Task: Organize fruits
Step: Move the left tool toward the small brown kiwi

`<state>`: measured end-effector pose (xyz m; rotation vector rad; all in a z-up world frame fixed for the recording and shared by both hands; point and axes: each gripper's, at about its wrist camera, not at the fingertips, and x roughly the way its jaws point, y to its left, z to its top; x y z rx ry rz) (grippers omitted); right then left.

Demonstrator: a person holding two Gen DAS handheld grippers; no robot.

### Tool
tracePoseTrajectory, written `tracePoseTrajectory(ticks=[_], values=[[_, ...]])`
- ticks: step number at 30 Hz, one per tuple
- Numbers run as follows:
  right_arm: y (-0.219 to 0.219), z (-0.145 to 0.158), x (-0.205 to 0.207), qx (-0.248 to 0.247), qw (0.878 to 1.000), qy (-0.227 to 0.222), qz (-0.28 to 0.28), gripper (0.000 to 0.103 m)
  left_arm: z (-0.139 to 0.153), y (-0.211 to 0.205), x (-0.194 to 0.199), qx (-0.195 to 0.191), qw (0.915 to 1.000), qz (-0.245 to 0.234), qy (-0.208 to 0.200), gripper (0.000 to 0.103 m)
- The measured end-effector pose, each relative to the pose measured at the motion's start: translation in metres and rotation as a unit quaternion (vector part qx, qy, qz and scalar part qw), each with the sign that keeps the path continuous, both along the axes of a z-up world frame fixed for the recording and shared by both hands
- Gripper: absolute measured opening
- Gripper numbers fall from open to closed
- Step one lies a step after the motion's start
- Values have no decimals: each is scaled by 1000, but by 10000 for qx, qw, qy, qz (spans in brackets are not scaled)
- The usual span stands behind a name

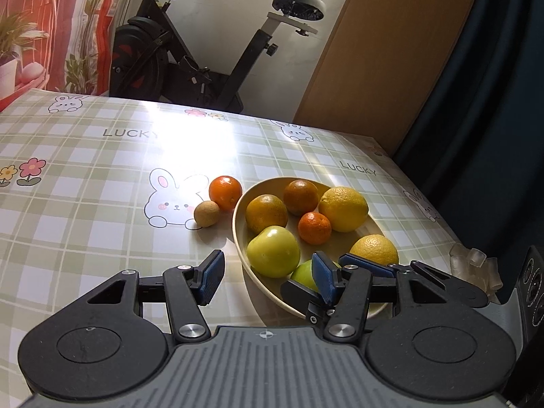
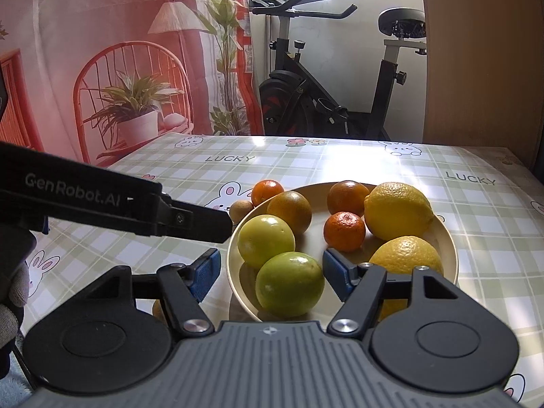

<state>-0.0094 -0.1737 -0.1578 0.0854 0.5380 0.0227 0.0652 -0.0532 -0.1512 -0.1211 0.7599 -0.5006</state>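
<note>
Nearest us in the right wrist view, our right gripper (image 2: 270, 277) hangs with its blue pads spread wide apart, empty, a green apple (image 2: 289, 284) in the gap between them at the near rim of the cream plate (image 2: 448, 255). The left gripper (image 1: 268, 277), seen from its own camera, is likewise spread and holds nothing, poised over the plate's near left edge.

On the plate we count a second green apple (image 2: 266, 240), two lemons (image 2: 397, 210), a small tangerine (image 2: 344, 231) and two dull oranges (image 2: 289, 211). Only the left view shows clearly what lies off the plate: a bright orange (image 1: 225, 193) and a small brown fruit (image 1: 206, 214), touching each other on the checked tablecloth (image 1: 85, 204), just beside the rim. Only the right view shows a gloved hand (image 2: 12, 292) at the left edge.

Beyond the table stands an exercise bike (image 2: 326, 102).
</note>
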Motion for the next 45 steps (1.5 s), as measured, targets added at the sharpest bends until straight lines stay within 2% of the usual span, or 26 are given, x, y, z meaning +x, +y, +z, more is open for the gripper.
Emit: tracePoseTrajectory(ticks=[6, 18, 26, 30, 34, 38, 42, 45], values=[[6, 2, 0, -53, 9999, -41, 99, 69, 2, 21, 8, -79, 9989, 468, -2, 59], [17, 4, -5, -270, 9989, -182, 330, 70, -6, 44, 15, -9, 9943, 1061, 119, 59], [36, 6, -7, -362, 9951, -234, 894, 69, -11, 57, 14, -83, 9919, 1252, 174, 59], [45, -1, -4, -331, 9921, -35, 1208, 56, -16, 60, 12, -118, 9913, 1288, 234, 59], [51, -9, 0, -268, 9893, 210, 1417, 50, -20, 65, 11, -156, 9906, 1327, 299, 59], [53, -20, 8, -132, 9885, 598, 1383, 40, -25, 68, 9, -167, 9900, 1353, 354, 59], [53, -25, 11, -56, 9883, 702, 1350, 38, -27, 72, 8, -172, 9896, 1372, 387, 59], [52, -27, 12, -20, 9885, 759, 1311, 28, -28, 73, 7, -180, 9895, 1377, 407, 59]])
